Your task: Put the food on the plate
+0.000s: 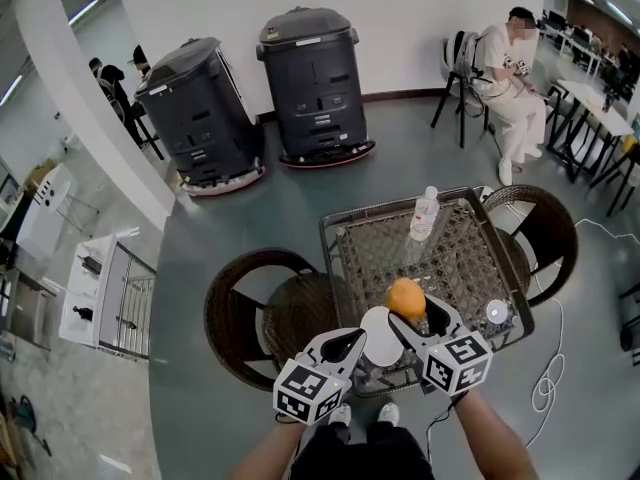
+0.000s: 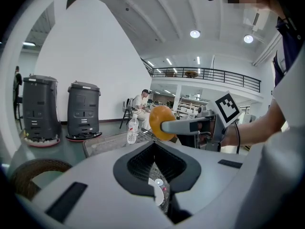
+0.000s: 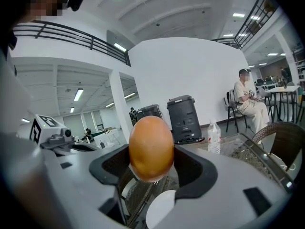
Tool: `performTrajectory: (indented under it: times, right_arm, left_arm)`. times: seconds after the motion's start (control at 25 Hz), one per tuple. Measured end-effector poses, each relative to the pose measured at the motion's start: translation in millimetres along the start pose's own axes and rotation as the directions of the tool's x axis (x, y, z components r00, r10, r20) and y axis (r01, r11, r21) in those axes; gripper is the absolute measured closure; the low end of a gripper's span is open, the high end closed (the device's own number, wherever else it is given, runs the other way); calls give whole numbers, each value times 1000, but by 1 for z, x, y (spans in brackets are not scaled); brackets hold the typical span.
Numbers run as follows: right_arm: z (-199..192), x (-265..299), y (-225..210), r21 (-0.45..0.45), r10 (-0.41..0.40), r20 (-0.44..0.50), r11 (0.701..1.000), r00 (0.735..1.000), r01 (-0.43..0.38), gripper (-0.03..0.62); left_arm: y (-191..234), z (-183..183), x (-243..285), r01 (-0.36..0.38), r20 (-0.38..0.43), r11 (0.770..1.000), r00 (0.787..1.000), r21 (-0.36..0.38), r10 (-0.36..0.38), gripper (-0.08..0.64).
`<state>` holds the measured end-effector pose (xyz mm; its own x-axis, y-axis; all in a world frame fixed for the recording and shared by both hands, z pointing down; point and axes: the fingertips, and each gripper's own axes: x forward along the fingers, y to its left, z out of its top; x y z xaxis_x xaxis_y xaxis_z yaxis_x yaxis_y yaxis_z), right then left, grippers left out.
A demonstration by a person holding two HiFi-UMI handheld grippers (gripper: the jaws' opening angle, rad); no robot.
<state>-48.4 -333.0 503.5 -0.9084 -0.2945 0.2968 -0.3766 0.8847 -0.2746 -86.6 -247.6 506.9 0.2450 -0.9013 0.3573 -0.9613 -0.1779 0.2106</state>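
Right tool (image 3: 152, 171) tight on smooth, orange, egg-shaped food (image 3: 151, 144) near white plate (image 1: 380, 343)

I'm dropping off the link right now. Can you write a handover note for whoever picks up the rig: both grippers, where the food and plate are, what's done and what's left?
Right hand-held gripper: shut on the orange food, held in the air.
Left hand-held gripper: open, nothing between its jaws, beside the plate.
White plate: bare, at the near edge of the table. In the head view the food sits by the plate's far right edge, not on it.
Water bottle: upright at the far side, out of the way.
Done: the food is picked up.
Left: bring it over the plate, lower it and open the jaws.
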Motion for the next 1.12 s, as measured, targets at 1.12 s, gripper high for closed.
performTrajectory:
  times: [1.12]
  right_arm:
    - [-229,76,-40,8,-29,-509,999,860,38,293]
  left_arm:
    - [34,-95,14,-76,-165,993,984,-89,61,551]
